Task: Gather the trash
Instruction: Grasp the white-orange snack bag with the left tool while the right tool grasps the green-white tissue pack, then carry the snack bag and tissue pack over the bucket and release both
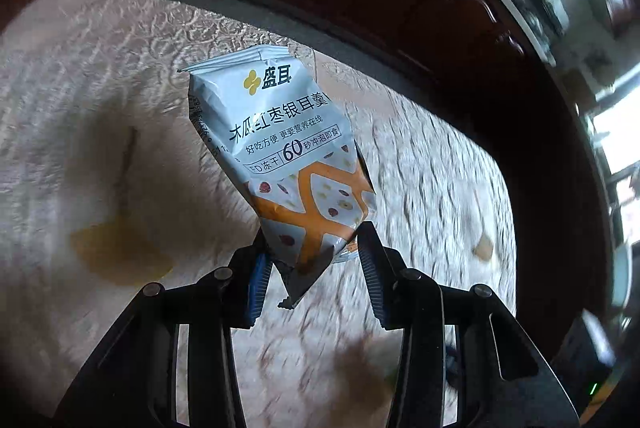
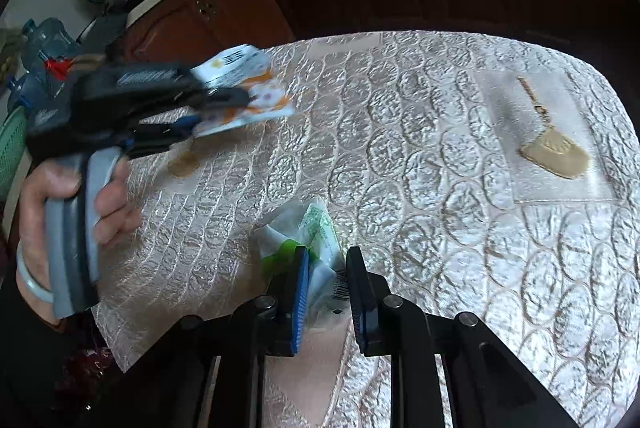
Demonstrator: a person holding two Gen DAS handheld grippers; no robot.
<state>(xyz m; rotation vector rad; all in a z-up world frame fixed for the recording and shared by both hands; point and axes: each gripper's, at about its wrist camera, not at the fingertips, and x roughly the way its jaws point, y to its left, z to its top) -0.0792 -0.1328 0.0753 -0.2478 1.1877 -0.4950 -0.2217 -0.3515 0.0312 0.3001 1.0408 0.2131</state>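
Your left gripper fingers clamp the white-and-orange snack packet above the tabletop, your right gripper fingers pinch the crumpled green-and-white wrapper.

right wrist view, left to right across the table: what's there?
left gripper holding the orange-and-white packet → green-and-white wrapper in the right gripper → tan tag under the clear sheet.

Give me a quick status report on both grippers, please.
Left gripper shut on snack packet, lifted off tablecloth. Right gripper shut on green-white wrapper. Nothing in the way.
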